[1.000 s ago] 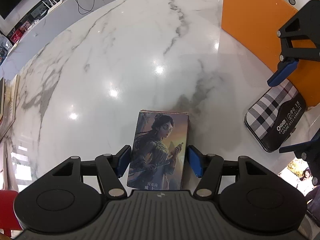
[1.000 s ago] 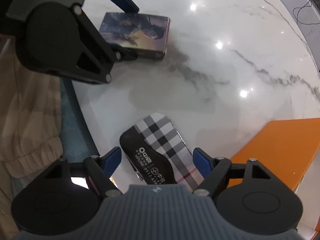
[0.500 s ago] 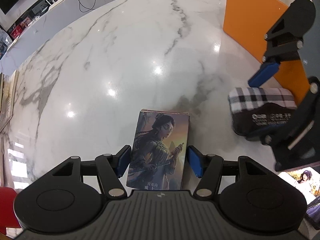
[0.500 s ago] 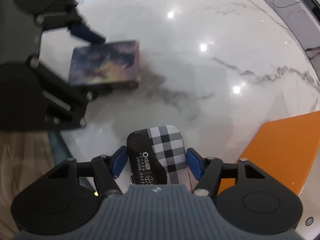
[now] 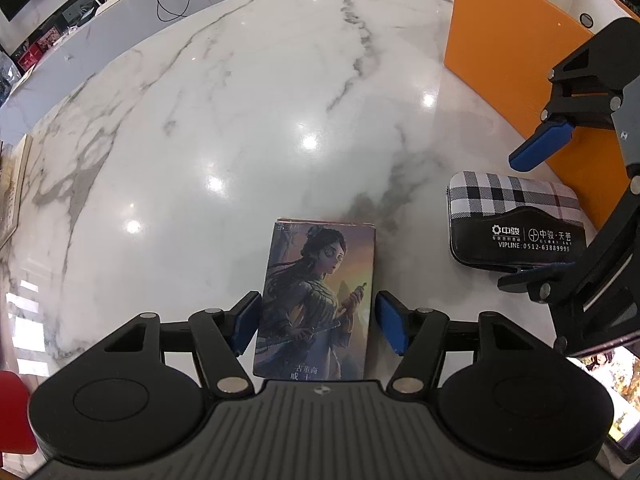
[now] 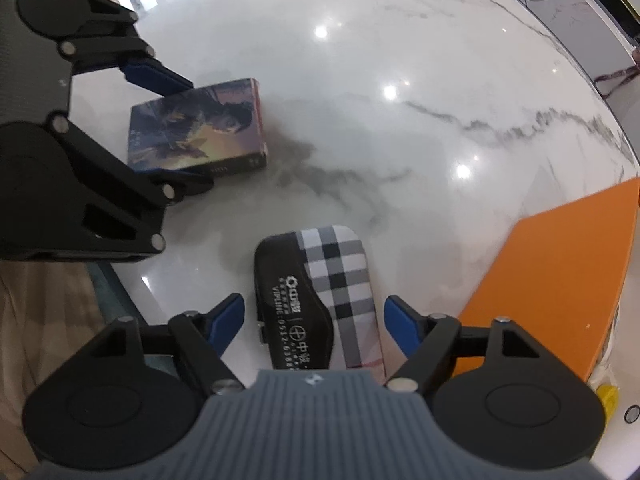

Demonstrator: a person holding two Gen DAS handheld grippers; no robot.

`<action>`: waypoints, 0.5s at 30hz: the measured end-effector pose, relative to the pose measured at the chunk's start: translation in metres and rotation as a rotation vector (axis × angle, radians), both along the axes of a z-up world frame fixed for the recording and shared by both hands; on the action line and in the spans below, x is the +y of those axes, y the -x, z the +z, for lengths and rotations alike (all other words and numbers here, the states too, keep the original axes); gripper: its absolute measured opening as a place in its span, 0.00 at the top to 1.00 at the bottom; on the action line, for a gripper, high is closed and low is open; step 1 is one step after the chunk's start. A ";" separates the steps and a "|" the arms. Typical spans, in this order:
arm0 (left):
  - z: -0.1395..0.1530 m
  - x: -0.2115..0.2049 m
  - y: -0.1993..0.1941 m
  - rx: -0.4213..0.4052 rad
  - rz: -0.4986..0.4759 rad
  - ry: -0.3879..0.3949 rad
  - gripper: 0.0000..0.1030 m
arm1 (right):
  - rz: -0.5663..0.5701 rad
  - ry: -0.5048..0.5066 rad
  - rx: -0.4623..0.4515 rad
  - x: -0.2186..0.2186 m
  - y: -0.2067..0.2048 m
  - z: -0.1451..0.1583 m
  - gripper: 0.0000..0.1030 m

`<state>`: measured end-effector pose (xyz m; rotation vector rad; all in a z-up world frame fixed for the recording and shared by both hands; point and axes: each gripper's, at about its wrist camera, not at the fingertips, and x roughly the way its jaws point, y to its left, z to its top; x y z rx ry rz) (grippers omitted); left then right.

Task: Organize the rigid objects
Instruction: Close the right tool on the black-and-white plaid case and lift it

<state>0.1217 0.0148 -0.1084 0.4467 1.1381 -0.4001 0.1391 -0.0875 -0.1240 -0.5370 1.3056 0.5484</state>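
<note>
A flat box (image 5: 318, 300) with a painted figure on its top is laid flat on the white marble table (image 5: 224, 128), near the table's close edge. It is seen between the two blue pads of the left gripper (image 5: 316, 322). One pad (image 5: 245, 322) is right at the box's left side, and a thin gap is seen between the other pad and the box's right side. The jaws have just been opened a little more, so the box is not squeezed.

To the right of the box, a little way apart, a small case (image 6: 320, 300) is laid on the same table. Part of it is covered in black-and-white check cloth and part is black with white writing (a phone number can be read). The case is seen between the blue pads of the right gripper (image 6: 314, 320). Bare table is seen on both sides of the case, so it is not touched by the pads. These jaws have just been opened wider as well.

Just past the case, an orange box (image 5: 516, 60) is stood on the table, with a white inside. In the right wrist view the left gripper (image 6: 160, 132) is seen over the picture box (image 6: 198, 126), and a beige sleeve is seen at the left edge
</note>
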 end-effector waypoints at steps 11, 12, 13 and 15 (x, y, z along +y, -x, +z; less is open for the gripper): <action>-0.002 0.000 -0.004 0.005 0.028 0.029 0.21 | -0.055 -0.028 -0.018 -0.004 -0.004 -0.005 0.36; -0.002 0.000 -0.004 0.006 0.032 0.041 0.23 | -0.056 -0.026 -0.027 -0.004 -0.002 -0.004 0.36; -0.002 0.000 -0.003 0.005 0.038 0.050 0.29 | -0.059 -0.025 -0.036 -0.003 -0.001 -0.004 0.36; -0.001 0.000 -0.001 0.000 0.043 0.068 0.36 | -0.064 -0.026 -0.054 -0.003 0.004 -0.002 0.37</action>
